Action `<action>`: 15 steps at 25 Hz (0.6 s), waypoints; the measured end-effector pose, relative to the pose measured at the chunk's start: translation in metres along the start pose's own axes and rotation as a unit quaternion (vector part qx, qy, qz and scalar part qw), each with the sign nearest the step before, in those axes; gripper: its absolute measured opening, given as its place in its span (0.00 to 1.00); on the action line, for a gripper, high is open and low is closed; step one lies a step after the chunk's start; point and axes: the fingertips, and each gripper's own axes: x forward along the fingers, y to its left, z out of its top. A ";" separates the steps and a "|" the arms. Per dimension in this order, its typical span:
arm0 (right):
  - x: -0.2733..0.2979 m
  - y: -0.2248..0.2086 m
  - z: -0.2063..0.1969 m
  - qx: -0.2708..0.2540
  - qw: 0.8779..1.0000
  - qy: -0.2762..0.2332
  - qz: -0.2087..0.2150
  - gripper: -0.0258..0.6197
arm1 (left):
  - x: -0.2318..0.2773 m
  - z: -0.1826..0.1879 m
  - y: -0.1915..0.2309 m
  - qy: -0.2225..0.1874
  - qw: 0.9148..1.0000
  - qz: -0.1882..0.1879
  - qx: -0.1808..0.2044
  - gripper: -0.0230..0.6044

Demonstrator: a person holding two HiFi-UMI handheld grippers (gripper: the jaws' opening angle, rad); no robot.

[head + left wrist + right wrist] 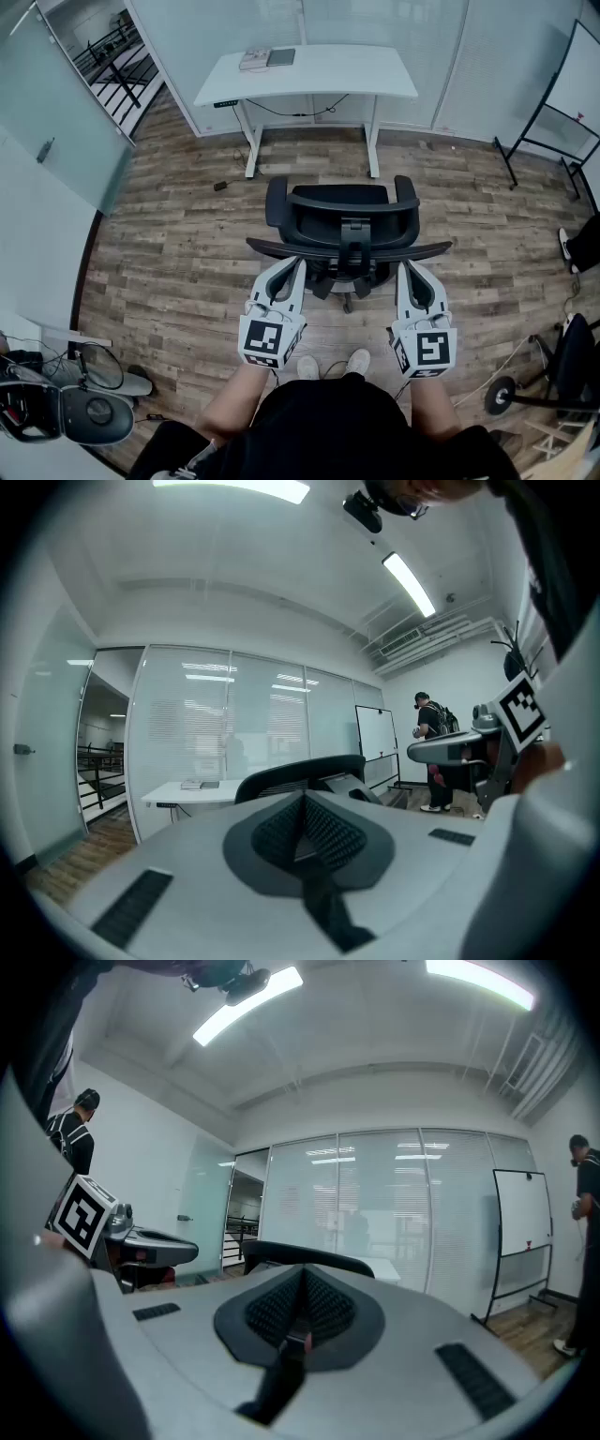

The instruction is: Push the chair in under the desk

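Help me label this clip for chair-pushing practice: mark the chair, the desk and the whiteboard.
chair (342, 211): head view, middle of its black body.
desk (328, 70): head view, bare white top.
whiteboard (574, 94): head view, white panel at the right edge.

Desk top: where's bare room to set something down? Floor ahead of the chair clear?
Desk: bare from middle to right end; a stack of books sits at its far left. Floor between chair and desk: bare wood, one small dark object off to its left. Crowded: gear and cables at bottom left.
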 end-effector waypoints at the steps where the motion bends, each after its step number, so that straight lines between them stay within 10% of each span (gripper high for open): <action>1: 0.000 -0.001 -0.003 0.003 1.000 0.003 0.001 0.04 | 0.000 -0.001 -0.001 0.002 1.000 0.001 0.001 0.06; 9: 0.002 -0.001 -0.011 -0.005 1.000 0.010 0.019 0.04 | 0.000 -0.010 0.001 0.016 1.000 0.012 0.012 0.06; 15: 0.003 0.028 -0.013 -0.040 0.992 0.006 0.116 0.05 | 0.005 -0.009 -0.009 0.029 0.997 -0.001 0.075 0.06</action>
